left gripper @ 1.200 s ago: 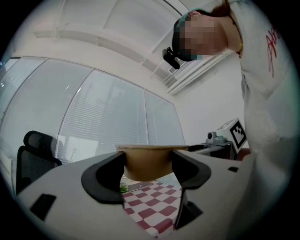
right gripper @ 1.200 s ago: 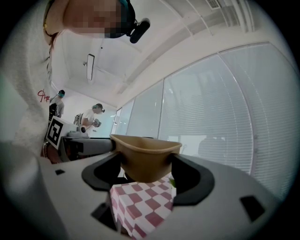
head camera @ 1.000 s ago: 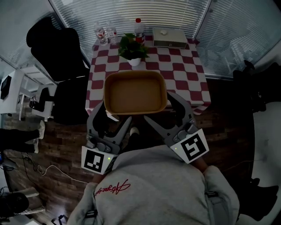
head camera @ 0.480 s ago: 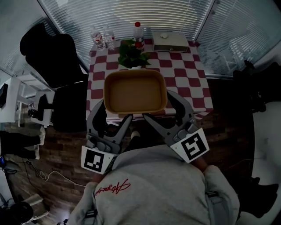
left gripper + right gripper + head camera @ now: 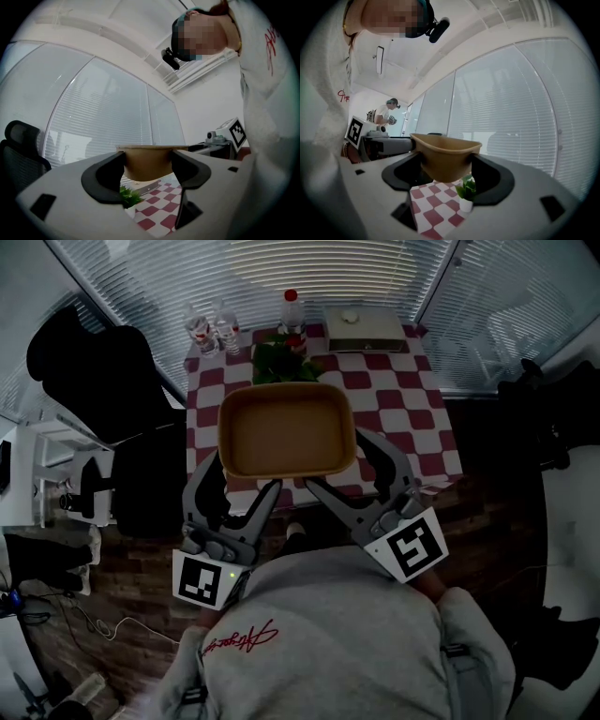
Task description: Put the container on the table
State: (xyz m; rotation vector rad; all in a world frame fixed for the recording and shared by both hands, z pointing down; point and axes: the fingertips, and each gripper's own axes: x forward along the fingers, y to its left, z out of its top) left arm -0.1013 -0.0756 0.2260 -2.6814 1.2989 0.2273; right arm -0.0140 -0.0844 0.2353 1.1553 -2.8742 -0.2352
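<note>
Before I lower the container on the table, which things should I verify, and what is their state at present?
1. Left hand-held gripper shut on the container: ok.
2. Right hand-held gripper shut on the container: ok.
3. Container empty and roughly level: ok.
4. Container above the table: ok, in the head view.
5. Container clear of the potted plant: cannot tell; the plant sits at its far edge.
6. Free spot beneath: cannot tell; the container hides it.
</note>
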